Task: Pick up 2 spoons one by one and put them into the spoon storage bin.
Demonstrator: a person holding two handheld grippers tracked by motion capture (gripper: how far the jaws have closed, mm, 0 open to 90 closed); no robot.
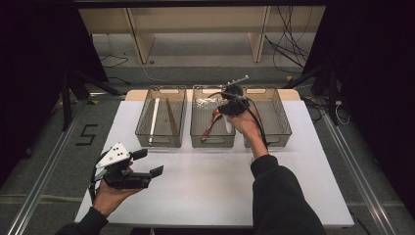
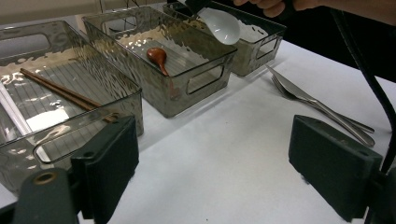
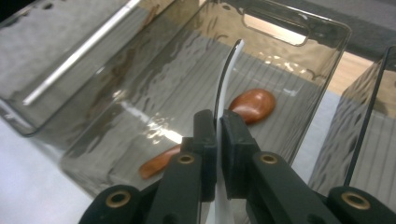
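Right gripper point(image 1: 230, 108) is held over the middle bin point(image 1: 195, 128) of three clear bins standing in a row at the far side of the white counter point(image 1: 205, 186). From the high view, the hand point(image 1: 244, 125) covers most of what it carries; a pale shape shows just below the gripper. The right gripper view settles it: the fingers point(image 3: 204, 135) are closed tight on the thin handle of a white spoon point(image 3: 224, 93), seen edge-on, rising between them above the middle bin's floor. The left gripper view gives the other end: the spoon's white bowl point(image 2: 219, 25) hangs in the air above the middle bin's far rim, clear of the bin. A brown wooden spoon point(image 3: 252, 105) lies on that bin's ribbed floor, its bowl toward the far end in the right gripper view. Left bin point(image 1: 142, 128) holds a pair of brown chopsticks point(image 2: 60, 91) and a pale stick point(image 1: 154, 120) alongside them; the left gripper view shows the chopsticks lying slantwise. Left gripper point(image 1: 144, 169) rests low at the near left of the counter, well apart from the bins, its fingers point(image 2: 109, 158) spread wide with nothing between them. The left gripper view also shows a metal fork and knife point(image 2: 317, 105) lying together on the bare counter just in front of the right bin point(image 2: 261, 44); in the high view the person's forearm covers that spot.
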